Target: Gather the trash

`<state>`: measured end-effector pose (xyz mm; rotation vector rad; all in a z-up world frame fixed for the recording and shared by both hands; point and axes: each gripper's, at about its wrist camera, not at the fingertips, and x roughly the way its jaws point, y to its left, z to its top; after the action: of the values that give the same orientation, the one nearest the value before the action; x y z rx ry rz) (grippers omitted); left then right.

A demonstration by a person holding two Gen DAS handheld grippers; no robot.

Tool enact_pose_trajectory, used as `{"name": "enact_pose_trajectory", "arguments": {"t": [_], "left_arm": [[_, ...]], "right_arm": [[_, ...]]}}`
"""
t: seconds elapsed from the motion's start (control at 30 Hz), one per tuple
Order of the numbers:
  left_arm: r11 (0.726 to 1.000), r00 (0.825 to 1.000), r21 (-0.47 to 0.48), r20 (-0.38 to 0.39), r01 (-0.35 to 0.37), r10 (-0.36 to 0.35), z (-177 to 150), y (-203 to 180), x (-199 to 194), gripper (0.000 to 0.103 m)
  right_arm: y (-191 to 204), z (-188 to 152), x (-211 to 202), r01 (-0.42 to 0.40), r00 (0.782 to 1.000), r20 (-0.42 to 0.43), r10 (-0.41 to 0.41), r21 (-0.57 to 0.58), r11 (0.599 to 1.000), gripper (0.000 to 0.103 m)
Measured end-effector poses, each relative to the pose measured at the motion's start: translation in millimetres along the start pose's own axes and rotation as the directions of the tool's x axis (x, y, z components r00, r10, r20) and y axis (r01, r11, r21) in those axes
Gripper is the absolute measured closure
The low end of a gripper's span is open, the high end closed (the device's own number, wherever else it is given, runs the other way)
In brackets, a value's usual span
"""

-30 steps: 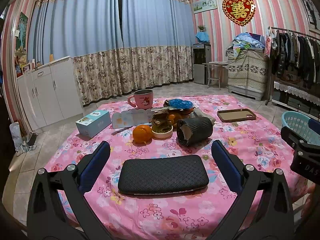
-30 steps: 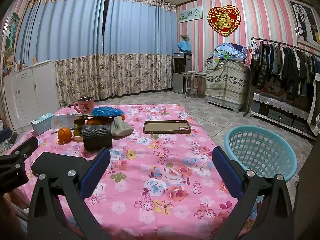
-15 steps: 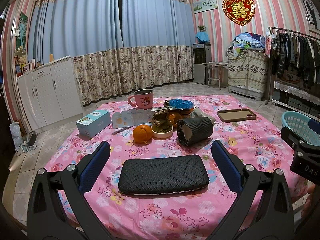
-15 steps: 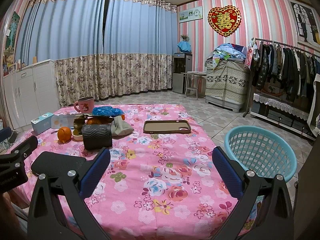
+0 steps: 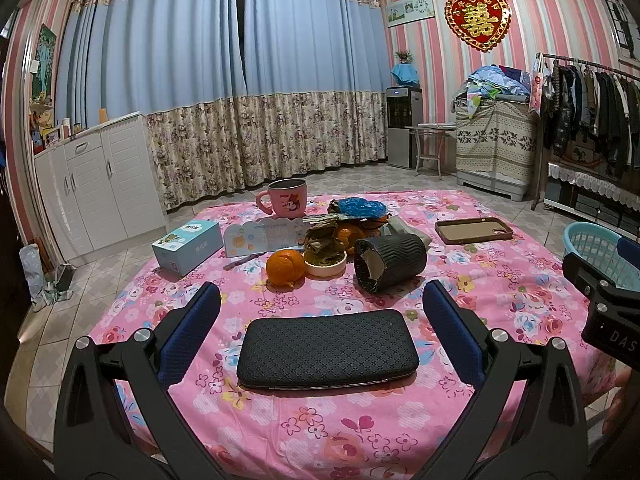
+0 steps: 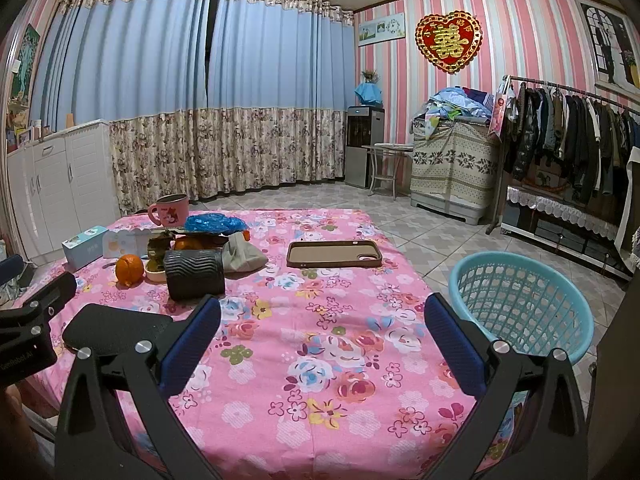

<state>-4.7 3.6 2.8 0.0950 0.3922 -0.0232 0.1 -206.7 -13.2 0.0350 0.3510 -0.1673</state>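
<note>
A cluster of rubbish lies mid-table: a black corrugated cup sleeve [image 5: 390,261] [image 6: 195,274] on its side, a small bowl with crumpled peel [image 5: 325,257], a blue plastic wrapper [image 5: 362,207] [image 6: 215,223] and a grey crumpled bag [image 6: 243,254]. My left gripper [image 5: 320,314] stands open near the front edge, straddling a black case [image 5: 327,347]. My right gripper [image 6: 322,322] is open over bare cloth, empty. A light-blue basket [image 6: 520,304] [image 5: 592,246] stands on the floor at the right of the table.
The table wears a pink floral cloth [image 6: 320,360]. On it stand a pink mug [image 5: 286,199], a tissue box [image 5: 188,245], an orange [image 5: 285,267], a card [image 5: 262,236] and a brown phone case [image 6: 334,254]. A clothes rack [image 6: 572,128] lines the right wall.
</note>
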Motion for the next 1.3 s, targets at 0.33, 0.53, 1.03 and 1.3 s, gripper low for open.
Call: {"name": "enact_pose_trajectory", "arguments": {"t": [0.33, 0.53, 1.03, 1.3], "left_arm": [[1.000, 1.000, -0.004, -0.002, 0.000, 0.000, -0.4, 0.5, -0.5, 0.005], [1.000, 1.000, -0.001, -0.003, 0.001, -0.001, -0.3, -2.5, 2.0, 0.005], [1.000, 1.000, -0.002, -0.003, 0.002, -0.002, -0.3, -2.7, 2.4, 0.005], [1.000, 1.000, -0.001, -0.002, 0.001, -0.001, -0.4, -1.9, 2.2, 0.005]], "right_arm": [[-0.2, 0.0, -0.2, 0.001, 1.000, -0.001, -0.001, 0.000, 1.000, 0.004], [0.3, -0.6, 0.1, 0.000, 1.000, -0.001, 0.000, 0.000, 1.000, 0.004], [-0.1, 0.9, -1.5, 0.001, 1.000, 0.000, -0.001, -0.001, 1.000, 0.004], [0.0, 0.7, -1.4, 0.002, 1.000, 0.000, -0.002, -0.003, 1.000, 0.004]]}}
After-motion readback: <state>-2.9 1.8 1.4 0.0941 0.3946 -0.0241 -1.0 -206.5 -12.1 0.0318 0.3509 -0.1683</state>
